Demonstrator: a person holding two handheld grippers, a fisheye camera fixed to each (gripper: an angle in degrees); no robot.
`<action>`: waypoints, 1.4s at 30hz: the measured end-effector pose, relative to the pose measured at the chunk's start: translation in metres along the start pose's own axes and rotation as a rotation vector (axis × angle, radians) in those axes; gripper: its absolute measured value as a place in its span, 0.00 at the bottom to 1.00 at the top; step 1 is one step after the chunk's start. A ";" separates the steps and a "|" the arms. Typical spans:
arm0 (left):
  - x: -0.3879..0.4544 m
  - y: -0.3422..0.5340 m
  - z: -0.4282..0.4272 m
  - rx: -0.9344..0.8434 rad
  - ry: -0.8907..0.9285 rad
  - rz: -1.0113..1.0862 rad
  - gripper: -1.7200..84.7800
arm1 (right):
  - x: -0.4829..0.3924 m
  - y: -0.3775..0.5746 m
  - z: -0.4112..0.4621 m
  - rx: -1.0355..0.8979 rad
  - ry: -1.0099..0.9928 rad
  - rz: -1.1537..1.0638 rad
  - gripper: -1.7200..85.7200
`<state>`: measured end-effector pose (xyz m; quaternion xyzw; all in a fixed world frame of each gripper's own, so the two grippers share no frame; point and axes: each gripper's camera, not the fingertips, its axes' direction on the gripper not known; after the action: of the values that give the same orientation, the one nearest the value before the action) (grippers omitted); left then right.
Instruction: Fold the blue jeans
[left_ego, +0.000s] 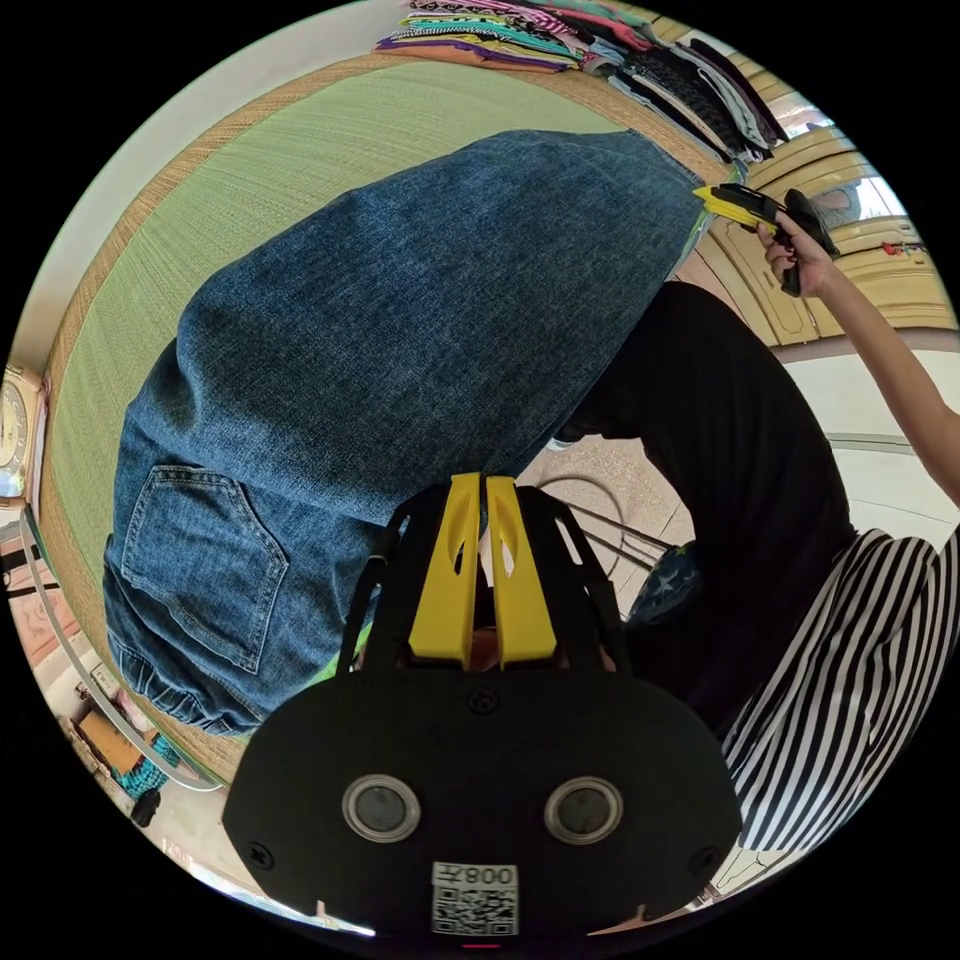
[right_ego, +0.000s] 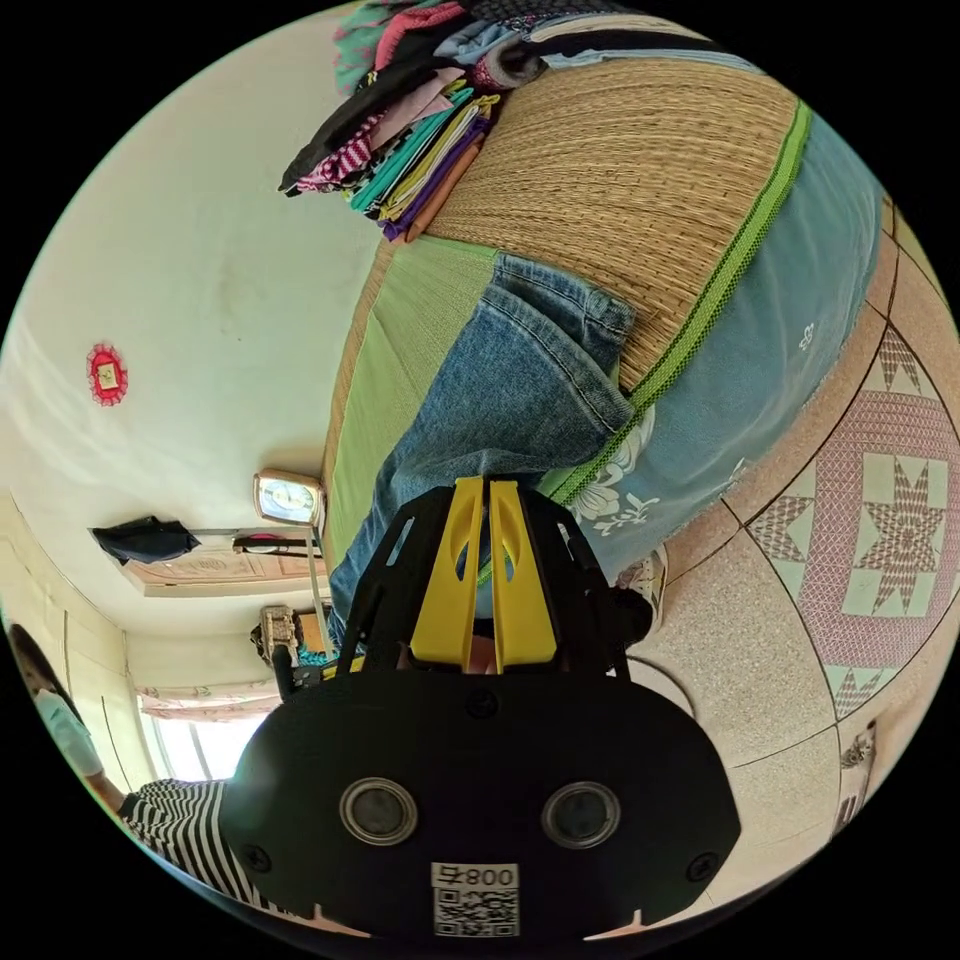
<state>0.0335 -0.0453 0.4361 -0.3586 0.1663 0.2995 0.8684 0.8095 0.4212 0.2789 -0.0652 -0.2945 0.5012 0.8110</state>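
Two tongs grip the jeans (left_ego: 400, 330), which lie spread across the woven mat (left_ego: 250, 170) on the bed. Left tongs (left_ego: 479, 487) are clamped narrow on the jeans' near edge, beside the back pocket (left_ego: 205, 560). Right tongs (right_ego: 477, 490) are clamped narrow on the leg end at the mat's green border (right_ego: 720, 285). Stacked clothes (right_ego: 400, 150) sit at the mat's far end.

We're looking into a lived-in room of a home: a bed is wearing a woven straw mat (right_ego: 620, 170) over a floral sheet (right_ego: 760, 350), with stacks of folded clothes (right_ego: 420, 150) sitting along it. Patterned floor tiles (right_ego: 890, 520) are spreading below, and a small ornament (right_ego: 106, 373) is hanging on the plain wall.
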 end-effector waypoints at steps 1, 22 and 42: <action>0.000 -0.004 -0.001 -0.003 0.006 -0.002 0.03 | 0.000 0.001 -0.002 -0.002 0.006 -0.011 0.02; 0.017 -0.063 -0.012 0.058 0.099 -0.132 0.04 | 0.028 0.029 -0.022 -0.006 0.004 -0.006 0.03; 0.167 -0.317 -0.091 0.324 0.163 0.354 0.10 | 0.044 0.089 -0.075 0.139 -0.093 -0.019 0.08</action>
<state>0.3575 -0.2225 0.4550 -0.2031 0.3417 0.3865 0.8322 0.7953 0.5171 0.1999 0.0174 -0.2969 0.5151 0.8039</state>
